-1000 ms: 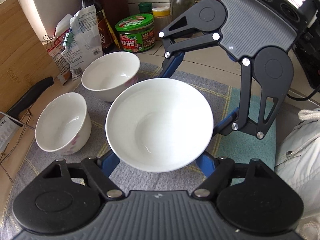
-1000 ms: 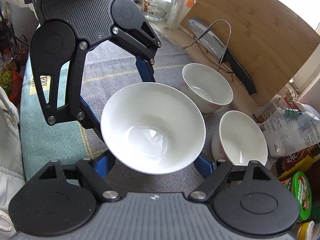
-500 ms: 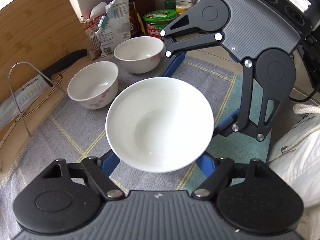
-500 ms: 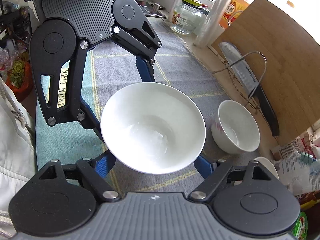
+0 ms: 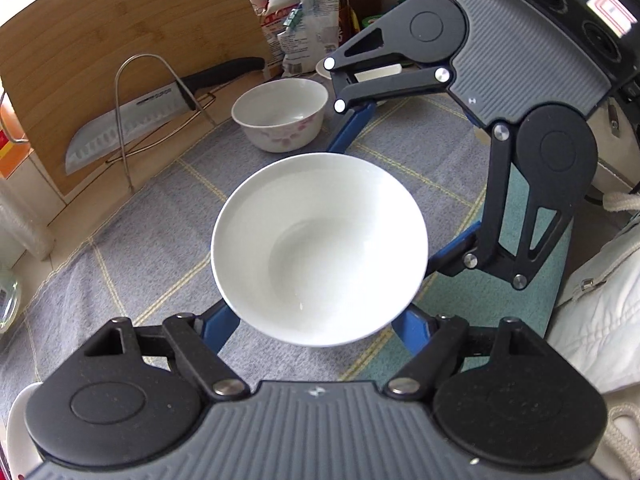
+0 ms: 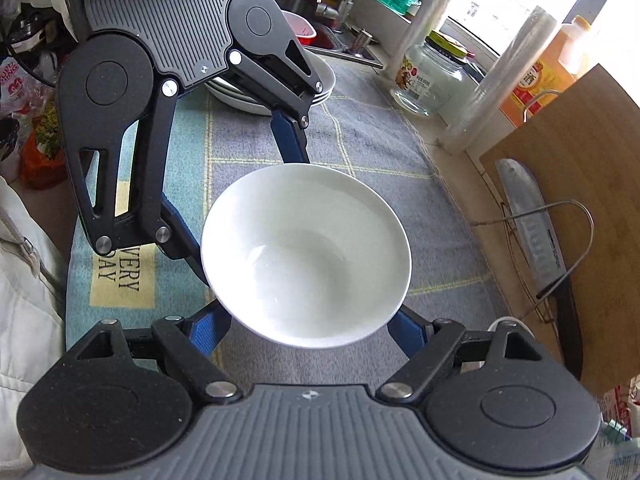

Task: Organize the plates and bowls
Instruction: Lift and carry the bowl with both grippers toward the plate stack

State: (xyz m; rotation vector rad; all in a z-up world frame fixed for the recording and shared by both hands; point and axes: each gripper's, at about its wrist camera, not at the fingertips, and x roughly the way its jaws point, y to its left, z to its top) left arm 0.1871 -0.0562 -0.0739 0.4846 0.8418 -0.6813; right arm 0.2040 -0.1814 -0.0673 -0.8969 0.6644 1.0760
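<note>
Left wrist view: a plain white bowl (image 5: 320,248), glossy, wide-rimmed and empty, sits upright between four blue fingers, clear of the grey checked mat (image 5: 132,240) beneath it. The left gripper (image 5: 316,322) fills the bottom of the picture; its jaws stand part-way open, with a blue finger (image 5: 218,326) pressed against the bowl's lower wall on either side, so it is grasping the bowl. Facing it, the right gripper (image 5: 400,184) reaches in from the upper right, and its two blue fingers meet the bowl's far rim and right side. Beyond the held bowl, ahead and slightly left, a smaller white bowl with pink flowers (image 5: 280,114) rests on the mat. Farther left, a cleaver (image 5: 128,124) leans in a wire rack (image 5: 124,120) against a wooden cutting board (image 5: 120,28).

Right wrist view: the same bowl (image 6: 306,256) hangs just ahead of the right gripper (image 6: 308,326), whose jaws are likewise part-way open and clamped on the bowl's lower sides. The left gripper (image 6: 244,208) comes in from the upper left, one blue finger (image 6: 290,138) touching the far rim, the other at the bowl's left side. Behind it, a stack of white plates (image 6: 324,84) lies on the mat (image 6: 400,168), partly hidden. To the right stand a glass jar (image 6: 428,76), the cutting board (image 6: 580,152) and the cleaver (image 6: 532,220).
</note>
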